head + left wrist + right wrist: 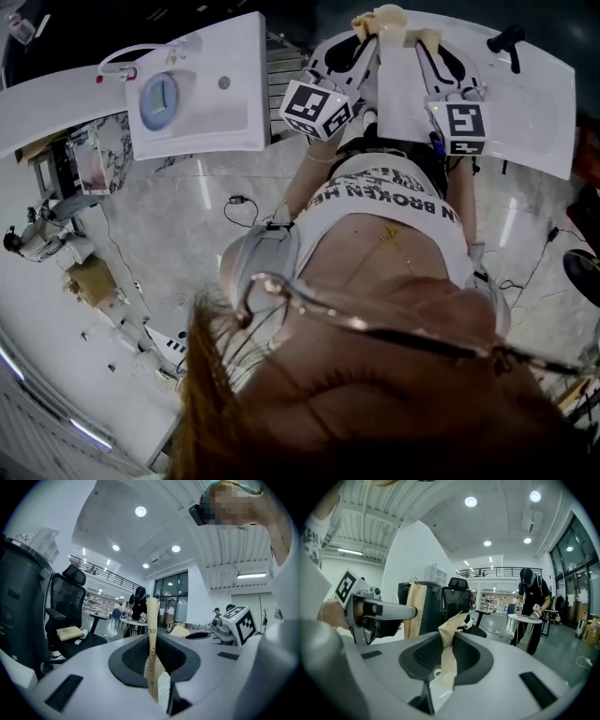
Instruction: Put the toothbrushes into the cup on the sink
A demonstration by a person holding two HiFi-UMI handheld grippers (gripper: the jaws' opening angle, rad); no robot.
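In the head view both grippers are held out ahead of me, side by side over a white counter (534,103). My left gripper (367,28) is shut on a flat beige toothbrush (152,620) that stands upright between its jaws. My right gripper (424,37) is shut on a second beige toothbrush (451,630), which leans and has a ragged top edge. The white sink (202,122) lies to the left of both grippers, with a bluish cup (159,98) standing on it. In the left gripper view the right gripper's marker cube (239,625) shows at the right.
A faucet (141,52) sits at the sink's far left edge. A black fixture (506,39) stands on the right counter. A cable (239,202) lies on the floor. Beyond are a black office chair (65,602) and a person at a small table (532,606).
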